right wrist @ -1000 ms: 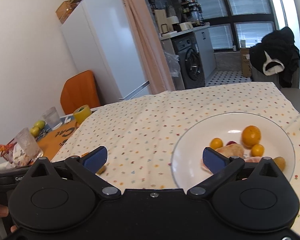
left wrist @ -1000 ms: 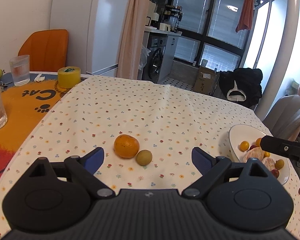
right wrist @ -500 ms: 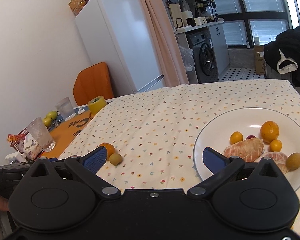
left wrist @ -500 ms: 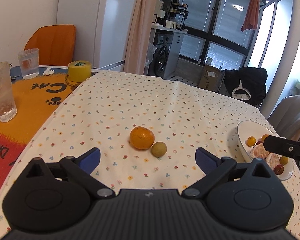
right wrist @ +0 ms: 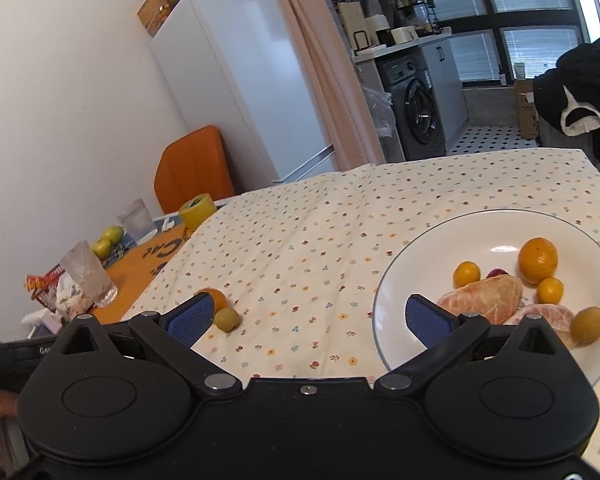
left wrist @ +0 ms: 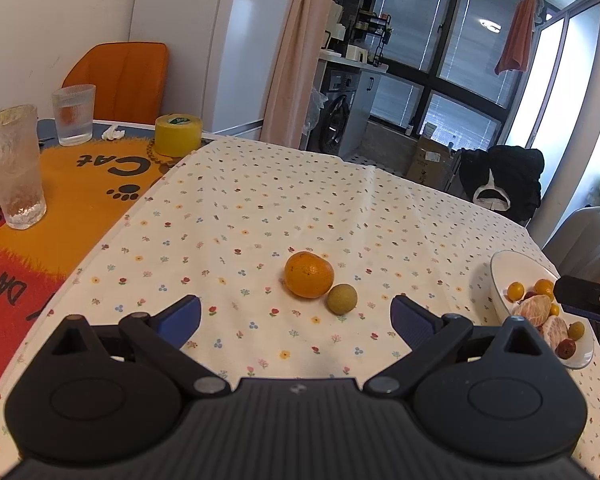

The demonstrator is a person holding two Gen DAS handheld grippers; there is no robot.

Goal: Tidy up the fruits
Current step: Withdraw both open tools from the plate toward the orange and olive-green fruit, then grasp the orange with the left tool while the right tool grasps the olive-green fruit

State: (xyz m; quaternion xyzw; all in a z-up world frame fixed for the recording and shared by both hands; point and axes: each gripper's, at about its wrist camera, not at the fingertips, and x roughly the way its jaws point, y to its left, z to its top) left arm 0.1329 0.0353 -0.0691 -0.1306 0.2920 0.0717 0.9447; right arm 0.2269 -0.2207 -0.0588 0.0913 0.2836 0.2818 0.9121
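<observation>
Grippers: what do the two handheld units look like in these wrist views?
Both match: the left gripper and right gripper have black bodies with ribbed centres, round discs on either side, silver pivot pins, angled black linkages, and blue textured pads on the fingertips. No cables or sleeves show.

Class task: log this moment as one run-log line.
left hand-held gripper: open | right hand-held gripper: open | orange, small green fruit: on tablecloth | plate: holds fruit

tablecloth (left wrist: 260, 208): cream, small multicoloured flowers
orange (left wrist: 309, 274): orange
small fruit (left wrist: 341, 299): olive green
plate (right wrist: 428, 256): white
tape roll (left wrist: 178, 135): yellow
</observation>
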